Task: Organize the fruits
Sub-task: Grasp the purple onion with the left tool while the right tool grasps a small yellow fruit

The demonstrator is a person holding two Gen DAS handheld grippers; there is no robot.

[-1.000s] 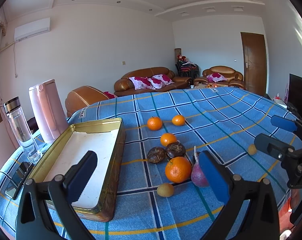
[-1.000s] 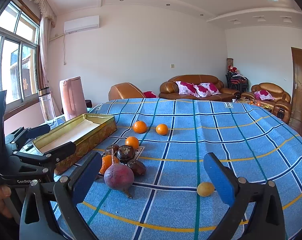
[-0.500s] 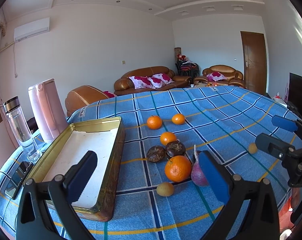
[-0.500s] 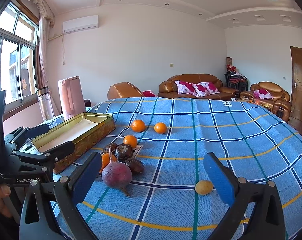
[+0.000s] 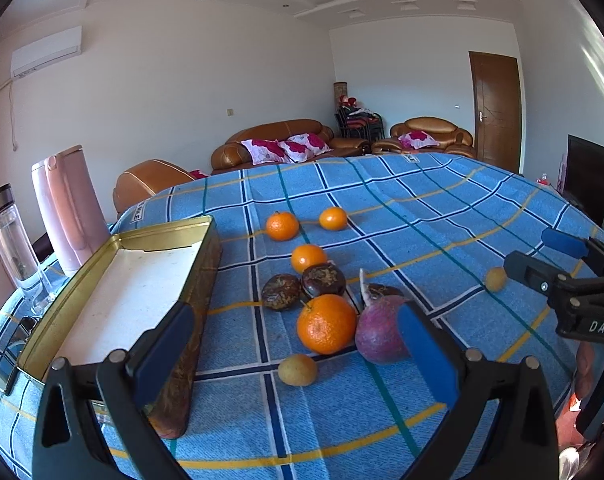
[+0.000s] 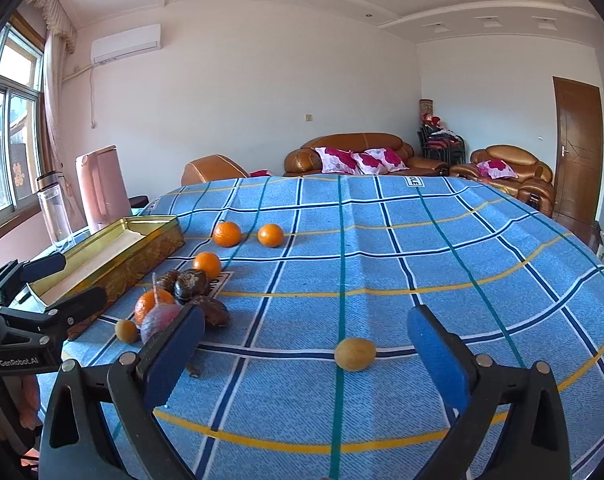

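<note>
Both claws have edged forward since a second ago; fruit sits larger in each view. Left claw (image 5: 298, 350) wide apart, holding nothing, over the big orange (image 5: 326, 329) and a small yellow fruit (image 5: 297, 369). Purple radish (image 5: 379, 336) touches the orange. Right claw (image 6: 305, 354) wide, gripping nothing, framing a second yellow fruit (image 6: 355, 354), well apart from the cluster. Gold tin tray (image 5: 164, 236) at left on the blue-checked worktop (image 5: 421, 216), no fruit in it.
</note>
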